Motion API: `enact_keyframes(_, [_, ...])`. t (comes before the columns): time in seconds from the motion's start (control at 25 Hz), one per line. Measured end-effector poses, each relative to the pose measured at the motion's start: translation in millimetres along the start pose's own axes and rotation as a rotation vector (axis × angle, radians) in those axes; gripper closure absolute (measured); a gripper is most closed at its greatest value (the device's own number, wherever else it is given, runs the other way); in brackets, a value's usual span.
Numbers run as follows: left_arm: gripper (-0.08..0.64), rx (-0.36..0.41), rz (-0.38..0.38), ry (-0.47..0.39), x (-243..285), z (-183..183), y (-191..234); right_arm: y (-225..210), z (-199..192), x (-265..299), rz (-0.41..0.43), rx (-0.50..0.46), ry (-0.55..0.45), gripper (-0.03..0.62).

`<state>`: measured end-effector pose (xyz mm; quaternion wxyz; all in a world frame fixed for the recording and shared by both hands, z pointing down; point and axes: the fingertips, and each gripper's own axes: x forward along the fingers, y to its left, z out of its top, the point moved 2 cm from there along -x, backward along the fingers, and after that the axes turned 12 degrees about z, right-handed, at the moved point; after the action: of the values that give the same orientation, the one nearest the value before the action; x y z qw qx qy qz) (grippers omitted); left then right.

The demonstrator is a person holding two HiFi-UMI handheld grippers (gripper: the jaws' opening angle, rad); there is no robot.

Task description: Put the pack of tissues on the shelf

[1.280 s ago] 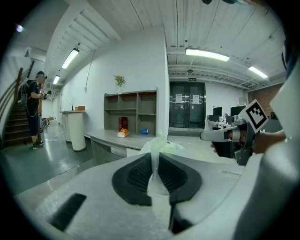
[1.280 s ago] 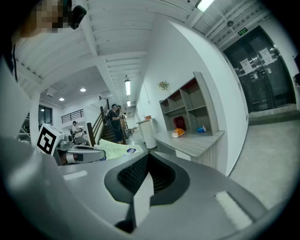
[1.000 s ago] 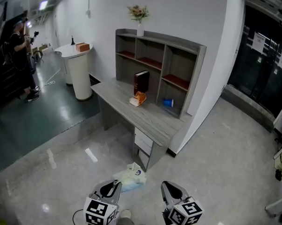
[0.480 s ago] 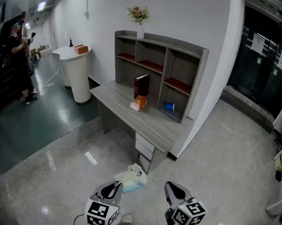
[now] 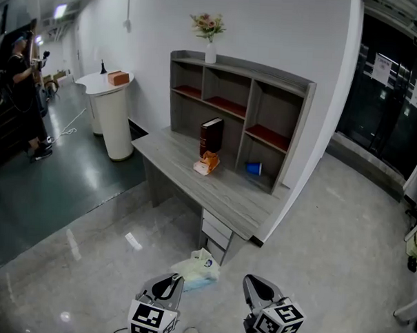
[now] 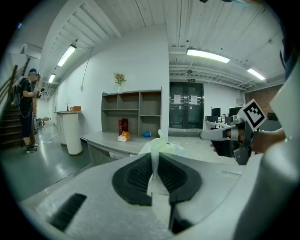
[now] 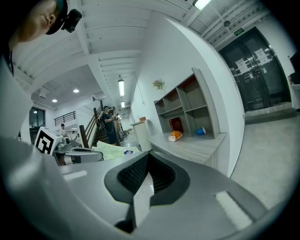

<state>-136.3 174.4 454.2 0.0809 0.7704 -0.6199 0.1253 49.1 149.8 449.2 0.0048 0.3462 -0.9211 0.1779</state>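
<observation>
We hold the left gripper (image 5: 166, 286) with its jaws clamped on a thin fold of wrapper belonging to the pack of tissues (image 5: 198, 271). The pack projects just beyond the jaw tips, slightly toward the right gripper (image 5: 257, 290). The right gripper sits level beside the left one, apart from the pack, with its jaws together and nothing between them. Well ahead of both grippers stands the desk (image 5: 224, 197), carrying the shelf (image 5: 256, 106) along its far edge. In front of the shelf's lower compartments, on the desk top, we see a dark book (image 5: 210, 136) standing upright, an orange packet (image 5: 207, 164) just before it, and a blue cup (image 5: 254, 168) lying further right. A vase of flowers (image 5: 210, 38) tops the shelf.
</observation>
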Motion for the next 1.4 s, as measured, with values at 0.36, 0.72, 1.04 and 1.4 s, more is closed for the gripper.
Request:
enact_keyframes(0.36, [0.538, 0.028, -0.027, -0.007, 15.6, 7.6, 31.3, 5.3, 3.0, 43.4, -0.004, 0.006, 0.0, 0.594])
enact_keyframes(0.72, [0.538, 0.03, -0.055, 0.008, 30.6, 1.1, 48.9, 4.5, 3.9, 62.2, -0.031, 0.004, 0.006, 0.594])
enact_keyframes(1.04, [0.54, 0.035, -0.064, 0.01, 65.4, 10.3, 55.6, -22.0, 13.0, 82.9, -0.043, 0.01, 0.0, 0.594])
enact_keyframes(1.4, [0.54, 0.046, -0.054, -0.018, 120.2, 41.5, 52.3, -65.1, 46.7, 112.1, -0.015, -0.012, -0.023, 0.594])
